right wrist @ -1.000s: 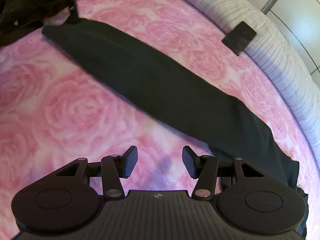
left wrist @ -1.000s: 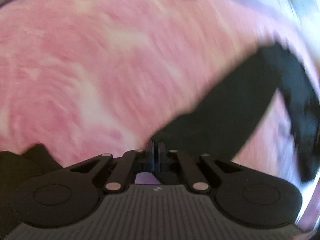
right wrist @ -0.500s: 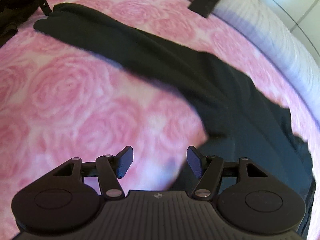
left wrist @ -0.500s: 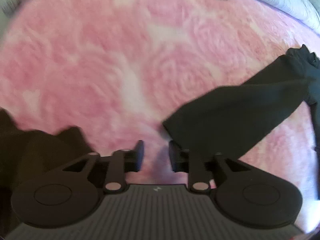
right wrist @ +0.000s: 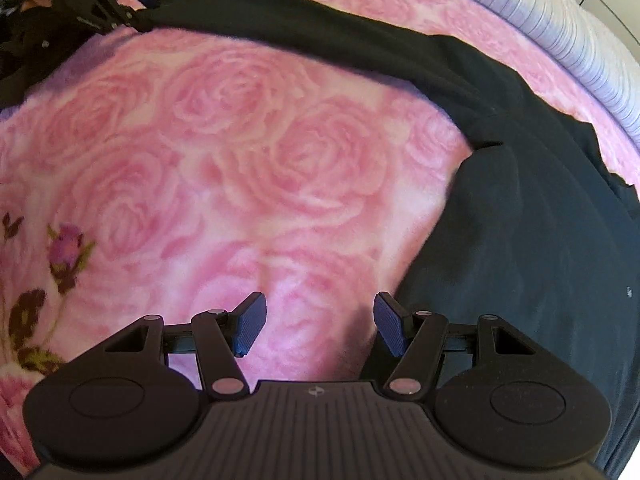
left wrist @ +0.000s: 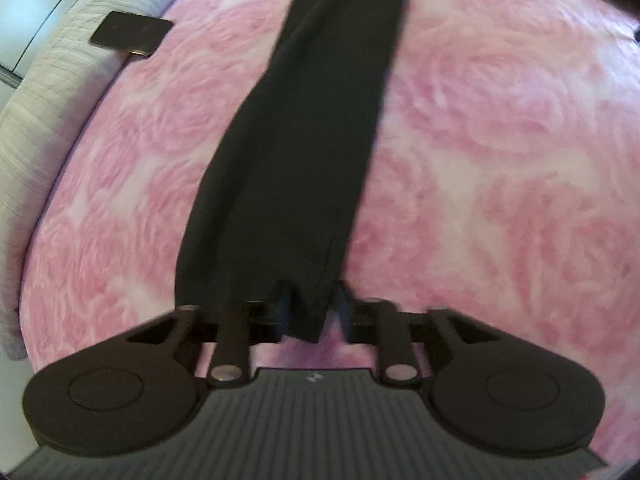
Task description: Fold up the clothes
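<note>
A pair of black trousers [left wrist: 304,140] lies stretched across the pink rose blanket [left wrist: 500,160]. My left gripper [left wrist: 312,308] has the end of the long leg between its fingers. Its jaws are closing on the cloth, which bunches to a point there. In the right wrist view the same gripper [right wrist: 132,4] sits at the far top left, at the leg's tip. My right gripper [right wrist: 318,324] stands open just above the bare blanket [right wrist: 240,160], with nothing between its blue pads [right wrist: 250,324]. The wide upper part of the trousers [right wrist: 540,240] lies just to its right.
A flat dark square object [left wrist: 130,34] rests on the grey ribbed bed edge [left wrist: 48,92], which curves along the far side [right wrist: 560,32]. A heap of dark clothes [right wrist: 24,40] lies at the top left. Pink blanket spreads between leg and grippers.
The left gripper let go, swung round to the end of the trouser leg and has it between its fingers. The right gripper slid over the blanket toward the trousers' wide part and spread slightly wider.
</note>
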Tool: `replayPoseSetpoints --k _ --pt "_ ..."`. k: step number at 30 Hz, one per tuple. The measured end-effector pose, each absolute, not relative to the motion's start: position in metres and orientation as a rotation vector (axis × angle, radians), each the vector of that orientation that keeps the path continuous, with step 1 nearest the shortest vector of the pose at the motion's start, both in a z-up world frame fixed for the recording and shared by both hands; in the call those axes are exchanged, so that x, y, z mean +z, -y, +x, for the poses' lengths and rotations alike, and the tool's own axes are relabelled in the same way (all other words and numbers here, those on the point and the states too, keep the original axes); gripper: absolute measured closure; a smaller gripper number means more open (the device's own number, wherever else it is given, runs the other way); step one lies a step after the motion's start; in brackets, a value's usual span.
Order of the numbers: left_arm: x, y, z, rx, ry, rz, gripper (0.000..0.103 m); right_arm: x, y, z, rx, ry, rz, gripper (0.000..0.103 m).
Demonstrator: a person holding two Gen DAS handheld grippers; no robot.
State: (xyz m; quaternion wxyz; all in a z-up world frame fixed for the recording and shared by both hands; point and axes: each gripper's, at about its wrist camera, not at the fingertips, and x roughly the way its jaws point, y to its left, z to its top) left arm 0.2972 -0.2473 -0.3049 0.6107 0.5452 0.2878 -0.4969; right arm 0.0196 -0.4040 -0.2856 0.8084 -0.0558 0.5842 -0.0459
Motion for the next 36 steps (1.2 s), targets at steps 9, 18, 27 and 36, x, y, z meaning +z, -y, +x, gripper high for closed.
replayPoseSetpoints --k 9,18,27,36 --pt "-0.272 0.217 0.274 -1.179 -0.745 1.252 0.091 -0.273 0.416 0.006 -0.162 -1.25 -0.119 0.041" --pt "-0.262 0.211 0.275 -1.039 -0.85 1.226 0.084 -0.26 0.42 -0.023 -0.191 -1.281 -0.035 0.039" --pt "-0.209 0.3 0.184 -1.15 -0.827 1.04 0.073 -0.211 0.514 -0.108 -0.53 -1.19 0.144 0.039" --pt "-0.21 0.453 0.009 -1.21 -0.858 1.002 0.066 -0.239 0.682 -0.252 -0.718 -1.187 0.147 0.039"
